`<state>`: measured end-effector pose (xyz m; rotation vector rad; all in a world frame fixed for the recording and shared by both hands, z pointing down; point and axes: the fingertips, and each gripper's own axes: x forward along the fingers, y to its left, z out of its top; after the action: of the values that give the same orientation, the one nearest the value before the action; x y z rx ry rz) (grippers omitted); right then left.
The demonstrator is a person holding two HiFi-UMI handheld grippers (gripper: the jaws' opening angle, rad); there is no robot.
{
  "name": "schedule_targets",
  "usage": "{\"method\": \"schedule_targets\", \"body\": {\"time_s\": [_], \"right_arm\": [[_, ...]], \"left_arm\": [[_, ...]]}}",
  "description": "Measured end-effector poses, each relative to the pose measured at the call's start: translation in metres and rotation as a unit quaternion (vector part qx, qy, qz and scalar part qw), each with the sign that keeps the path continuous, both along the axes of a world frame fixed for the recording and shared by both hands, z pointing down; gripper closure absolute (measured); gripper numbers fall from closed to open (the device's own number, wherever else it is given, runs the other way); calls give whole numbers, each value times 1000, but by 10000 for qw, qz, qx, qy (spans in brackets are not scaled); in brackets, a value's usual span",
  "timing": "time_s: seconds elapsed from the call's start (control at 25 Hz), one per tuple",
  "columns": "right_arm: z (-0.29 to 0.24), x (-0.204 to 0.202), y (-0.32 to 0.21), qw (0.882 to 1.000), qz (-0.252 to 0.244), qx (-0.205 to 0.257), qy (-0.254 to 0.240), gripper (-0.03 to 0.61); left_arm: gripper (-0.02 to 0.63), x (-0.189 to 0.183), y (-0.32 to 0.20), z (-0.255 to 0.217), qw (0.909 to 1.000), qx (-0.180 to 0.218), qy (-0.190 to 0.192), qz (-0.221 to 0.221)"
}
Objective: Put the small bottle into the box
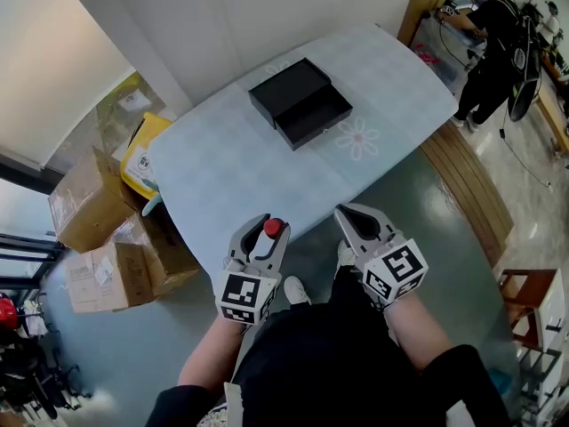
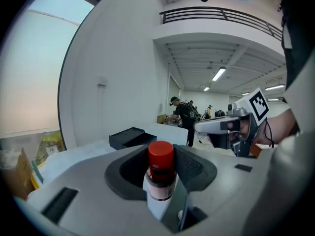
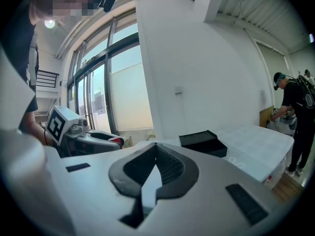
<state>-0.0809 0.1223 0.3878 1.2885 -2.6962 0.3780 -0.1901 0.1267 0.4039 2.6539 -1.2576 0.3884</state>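
A small bottle (image 1: pixel 273 229) with a red cap (image 2: pixel 161 154) and a pale label stands upright between the jaws of my left gripper (image 1: pixel 268 221), which is shut on it just off the table's near edge. The black box (image 1: pixel 300 103) lies open in the middle of the table, its lid set beside the tray; it shows far ahead in the left gripper view (image 2: pixel 131 136) and the right gripper view (image 3: pixel 204 142). My right gripper (image 1: pixel 343 212) hovers beside the left one, shut with nothing between its jaws (image 3: pixel 155 149).
The pale blue table (image 1: pixel 231 167) has flower prints. Cardboard boxes (image 1: pixel 98 229) and a yellow bag (image 1: pixel 142 158) crowd the floor at its left. A wooden bench (image 1: pixel 467 185) runs along its right side. A person (image 1: pixel 493 34) works at the far right.
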Motion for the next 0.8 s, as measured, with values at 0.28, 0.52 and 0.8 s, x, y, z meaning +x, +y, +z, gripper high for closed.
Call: {"method": "schedule_targets", "body": {"time_s": [0.28,0.52,0.8], "right_arm": [[2,33,-37,9999,-146,-57,-53,569],[2,56,-67,9993,-359,-71,-72,569],[8,84,-102,9977,-668,-59,-60,569]], "left_arm": [[457,29,-30,1,9997,-60,-32,-226],[457,50,-53,2,9989,-100,-72,-459],[457,79,-81,10,9971,-144,-153,-737]]}}
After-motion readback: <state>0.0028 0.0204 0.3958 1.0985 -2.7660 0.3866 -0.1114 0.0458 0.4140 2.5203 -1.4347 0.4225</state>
